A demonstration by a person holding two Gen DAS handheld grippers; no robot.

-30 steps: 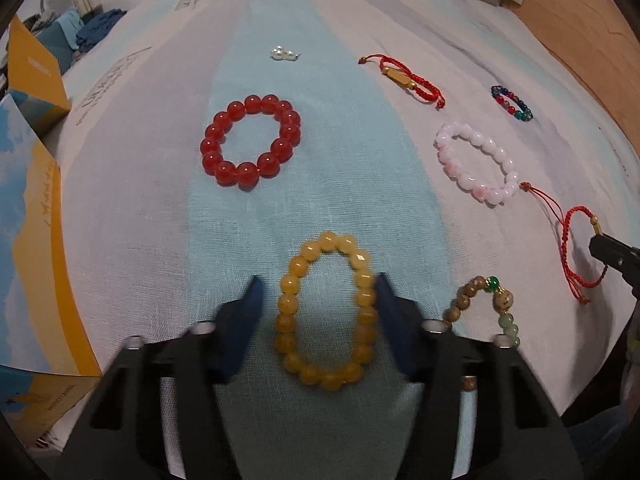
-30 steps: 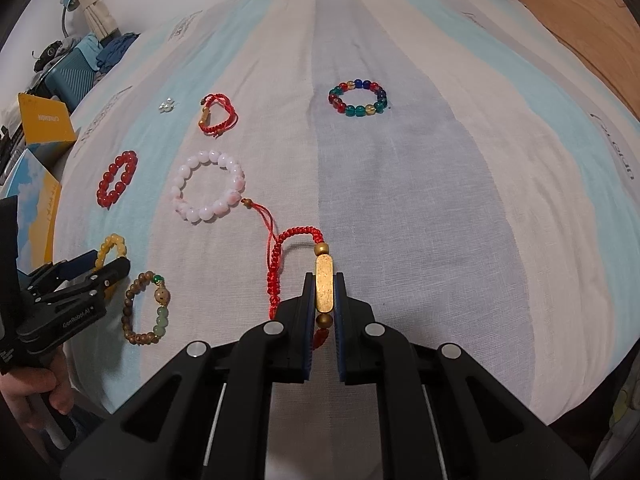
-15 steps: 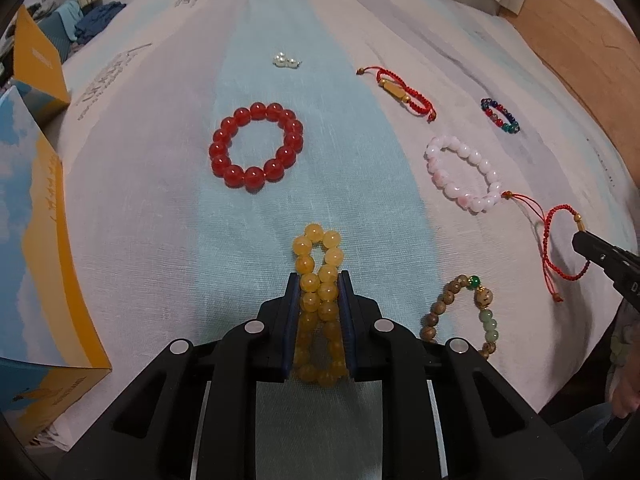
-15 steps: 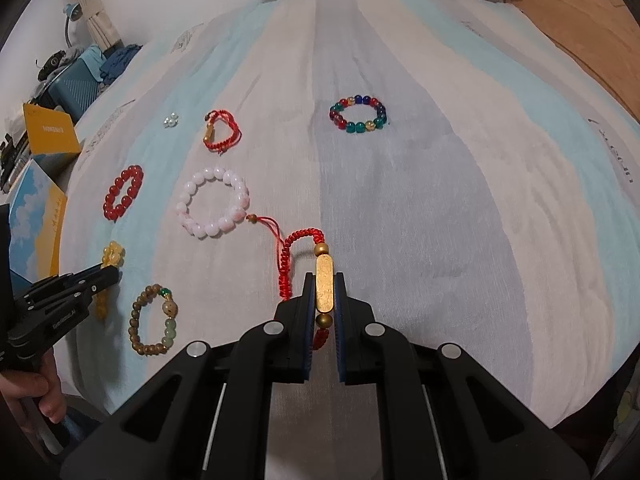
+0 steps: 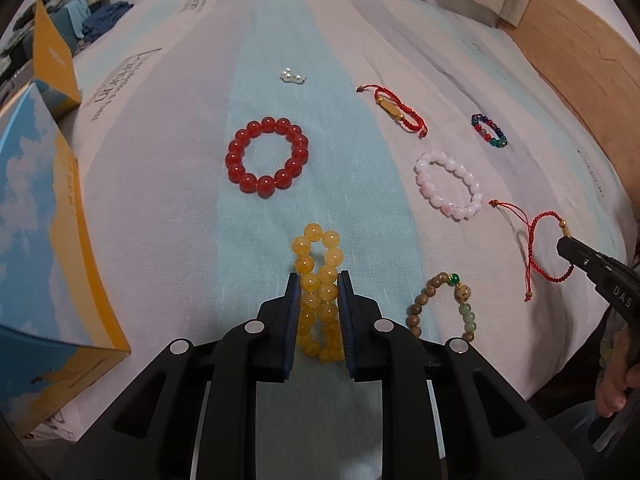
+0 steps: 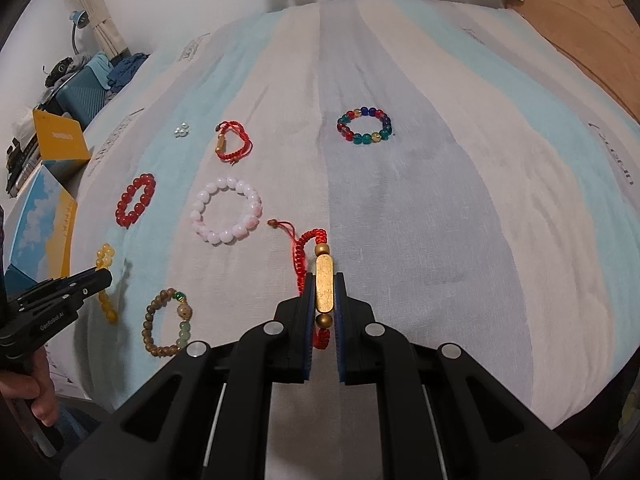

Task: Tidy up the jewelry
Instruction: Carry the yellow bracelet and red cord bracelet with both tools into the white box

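The left claw (image 5: 319, 312) is clamped on the yellow bead bracelet (image 5: 318, 276), its jaws having just closed and squashed the loop into a narrow figure-eight on the striped bedspread (image 5: 168, 184). The right claw (image 6: 323, 312) is pinched on the gold bar of the red cord bracelet (image 6: 323, 284), whose cord trails onto the bed.

The round beads could roll out from between the flat pads, or the elastic could spring the loop free on the way up. The trailing cord may drag and catch the pink bead bracelet (image 6: 227, 210) lying just beside it, though how close its end bead sits is hard to judge.

Both claws point steeply down at the bed, side by side.
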